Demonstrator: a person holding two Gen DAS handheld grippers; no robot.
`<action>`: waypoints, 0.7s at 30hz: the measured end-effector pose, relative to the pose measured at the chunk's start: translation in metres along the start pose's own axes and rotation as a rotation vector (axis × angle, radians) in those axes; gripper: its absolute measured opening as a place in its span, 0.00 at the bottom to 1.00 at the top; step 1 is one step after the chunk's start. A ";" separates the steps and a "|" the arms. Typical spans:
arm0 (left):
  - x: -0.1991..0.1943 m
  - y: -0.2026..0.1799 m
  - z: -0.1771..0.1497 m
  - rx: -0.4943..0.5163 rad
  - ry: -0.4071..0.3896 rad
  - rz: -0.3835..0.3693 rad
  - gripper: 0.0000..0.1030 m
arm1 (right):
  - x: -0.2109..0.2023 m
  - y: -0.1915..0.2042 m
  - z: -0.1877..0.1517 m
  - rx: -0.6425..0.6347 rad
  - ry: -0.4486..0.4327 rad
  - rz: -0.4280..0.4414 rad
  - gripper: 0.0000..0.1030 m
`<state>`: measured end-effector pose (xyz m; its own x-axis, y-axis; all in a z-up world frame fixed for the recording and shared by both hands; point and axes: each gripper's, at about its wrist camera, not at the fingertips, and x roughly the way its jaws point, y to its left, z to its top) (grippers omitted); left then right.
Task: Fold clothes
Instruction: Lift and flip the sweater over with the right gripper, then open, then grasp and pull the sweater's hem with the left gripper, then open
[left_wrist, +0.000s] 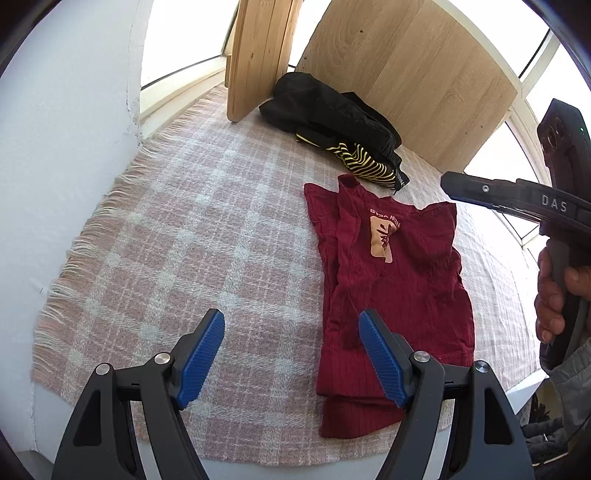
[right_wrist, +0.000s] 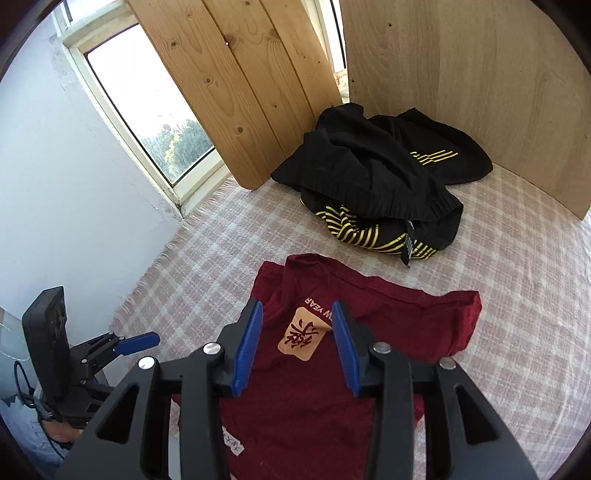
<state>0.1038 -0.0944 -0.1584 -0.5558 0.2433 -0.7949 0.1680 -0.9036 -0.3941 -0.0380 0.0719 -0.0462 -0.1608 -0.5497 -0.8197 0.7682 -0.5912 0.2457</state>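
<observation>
Lying folded on the fringed pink plaid blanket (left_wrist: 192, 229), the ribbed maroon shirt (left_wrist: 391, 295) sat under both spread, empty grippers, left gripper (left_wrist: 291, 354) and right gripper (right_wrist: 297, 343), blue ridged pads (right_wrist: 247, 343) apart.

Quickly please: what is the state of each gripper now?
Left gripper: open, holding nothing.
Right gripper: open above the red shirt, holding nothing.

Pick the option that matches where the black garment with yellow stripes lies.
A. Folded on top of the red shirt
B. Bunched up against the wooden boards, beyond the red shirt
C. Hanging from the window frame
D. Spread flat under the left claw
B: the black garment with yellow stripes sits crumpled on the plaid blanket at the foot of the wooden boards, beyond the red shirt and apart from it.
</observation>
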 end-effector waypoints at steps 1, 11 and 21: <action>0.005 0.000 0.002 -0.004 0.005 -0.018 0.71 | -0.009 -0.007 -0.008 0.032 -0.001 0.008 0.38; 0.035 -0.024 0.002 0.001 0.087 -0.151 0.52 | -0.022 -0.033 -0.119 0.240 0.119 0.022 0.38; 0.022 -0.021 -0.011 0.018 0.145 -0.063 0.55 | -0.031 -0.035 -0.131 0.279 0.081 0.059 0.38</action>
<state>0.0964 -0.0661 -0.1728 -0.4411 0.3469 -0.8277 0.1210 -0.8909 -0.4378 0.0211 0.1865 -0.0973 -0.0619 -0.5458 -0.8356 0.5726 -0.7052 0.4182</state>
